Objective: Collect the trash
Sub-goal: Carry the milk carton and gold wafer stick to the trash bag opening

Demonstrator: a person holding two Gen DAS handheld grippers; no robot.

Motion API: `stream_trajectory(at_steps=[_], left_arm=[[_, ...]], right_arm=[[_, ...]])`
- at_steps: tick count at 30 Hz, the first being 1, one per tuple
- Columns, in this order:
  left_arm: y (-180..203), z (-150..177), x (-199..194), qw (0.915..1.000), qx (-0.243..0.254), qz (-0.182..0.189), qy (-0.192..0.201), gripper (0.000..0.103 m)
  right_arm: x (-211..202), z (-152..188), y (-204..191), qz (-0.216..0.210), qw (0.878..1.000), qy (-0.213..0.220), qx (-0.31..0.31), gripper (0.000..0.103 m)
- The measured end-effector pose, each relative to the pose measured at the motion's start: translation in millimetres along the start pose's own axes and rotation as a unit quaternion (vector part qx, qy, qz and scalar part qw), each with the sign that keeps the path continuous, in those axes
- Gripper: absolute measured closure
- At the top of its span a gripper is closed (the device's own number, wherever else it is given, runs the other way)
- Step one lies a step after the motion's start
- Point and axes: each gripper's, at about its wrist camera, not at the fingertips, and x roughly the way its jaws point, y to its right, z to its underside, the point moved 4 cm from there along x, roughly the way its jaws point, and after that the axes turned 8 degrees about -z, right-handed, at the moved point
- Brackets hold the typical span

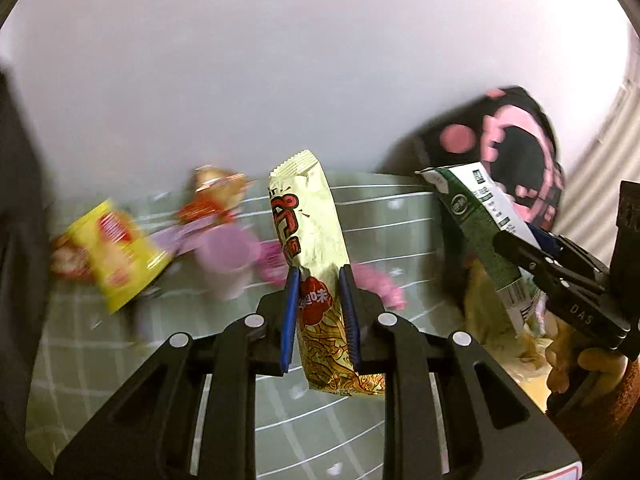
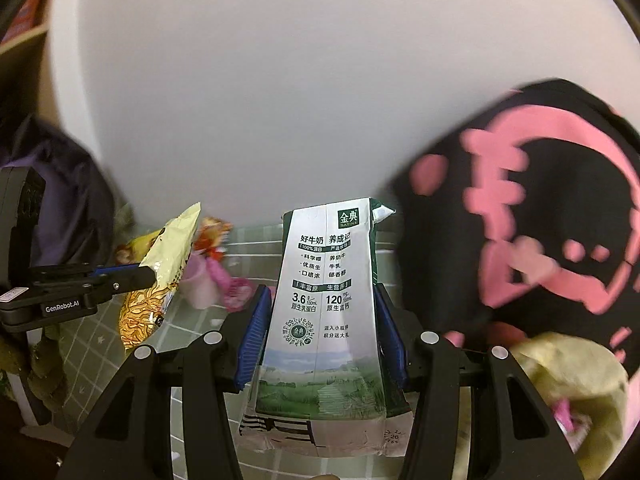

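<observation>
Left wrist view: the left gripper [image 1: 318, 280] is squeezing a gold snack packet [image 1: 316, 264] between its blue pads [image 1: 289, 312] — the packet is standing up above the table.
Right wrist view: the right gripper [image 2: 320, 324] is holding a milk carton [image 2: 324, 320] with its jaws wide around it, and the carton is dented and standing upright.
Table: a green checked cloth [image 1: 120, 344] is covering it.
Still on the cloth: a yellow packet [image 1: 116, 252], a red and orange wrapper [image 1: 212, 196], a pink cup [image 1: 226, 260] and some pink scraps [image 1: 380, 284] are lying near each other — all blurry.
Black bag: a black bag with pink print [image 2: 540, 216] is sitting at the right, just beside the carton.
Inside the bag: something pale yellow [image 2: 568, 384] is showing.
Person: fingers [image 1: 560, 364] are gripping the right gripper's handle.
</observation>
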Motion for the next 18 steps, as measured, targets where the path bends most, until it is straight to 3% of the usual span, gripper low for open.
stream_trajectory(at_steps=[7, 18], left_arm=[[81.9, -17.1, 16.4, 0.994, 0.08, 0.074, 0.003, 0.083], [182.6, -20.5, 31.5, 0.9696, 0.181, 0.164, -0.007, 0.083]], right_arm=[[-54.0, 14.8, 47.6, 0.092, 0.994, 0.029, 0.043, 0.055], [-115.9, 55.0, 116.1, 0.189, 0.974, 0.043, 0.12, 0.054]])
